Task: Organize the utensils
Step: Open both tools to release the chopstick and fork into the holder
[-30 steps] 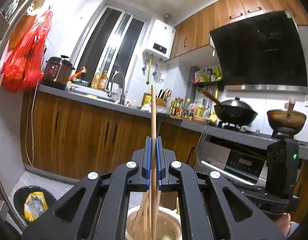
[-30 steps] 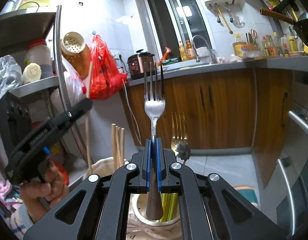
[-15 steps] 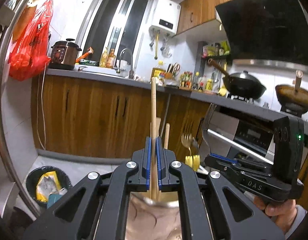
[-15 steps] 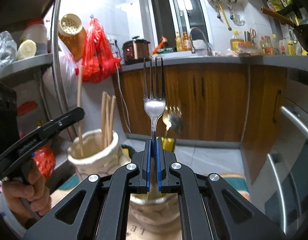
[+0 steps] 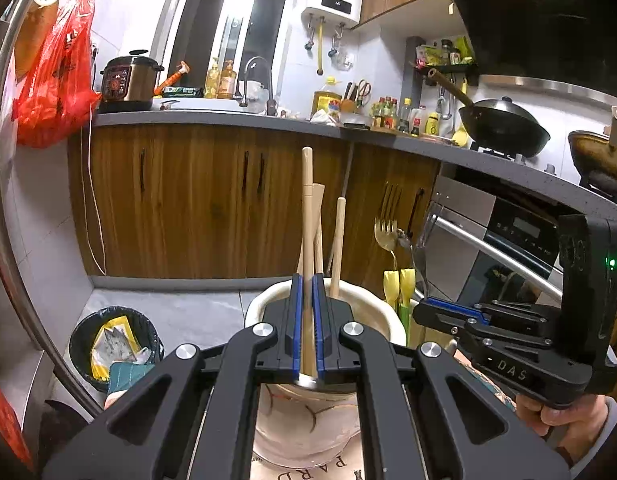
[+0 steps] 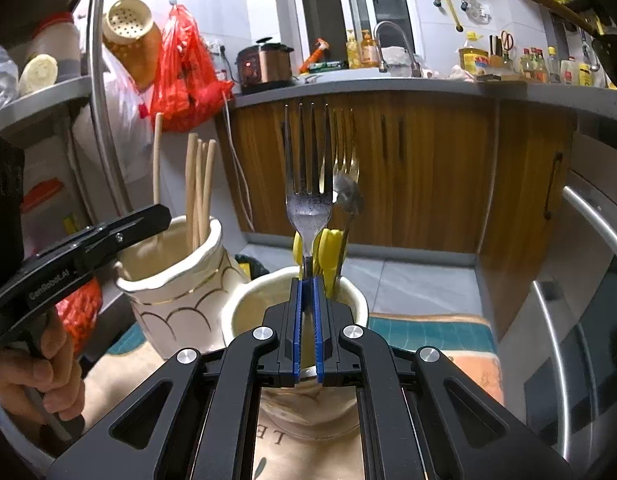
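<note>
**Seating a chopstick and a fork in their pots**

The left hand-held gripper (image 5: 307, 330) is closed on a pale wooden chopstick (image 5: 307, 216), held upright over the cream ceramic pot with gold scallop lines (image 5: 372, 316), where other wooden chopsticks (image 5: 337, 248) already stand. The right hand-held gripper (image 6: 307, 330) is clamped on the neck of a silver steel fork (image 6: 309, 184), tines up, directly above the plain cream ceramic cup (image 6: 244, 312). That cup already holds a gold-coloured fork (image 6: 345, 152) and some yellow-handled utensils (image 6: 332, 248). Both pots stand just beside each other on a printed cloth (image 6: 428, 332) covering the table.

The step in hand looks like lowering each piece into its own pot. To do it well, keep both shafts vertical so the lower ends clear the rims and slip between what is inside, not on top of it. The fork's handle end is hidden behind the jaws, so how deep it sits cannot be told; let go only once it feels rested on the bottom. Releasing one piece at a time would probably reduce the chance of nudging the light pots, which could tip on the soft cloth.
</note>
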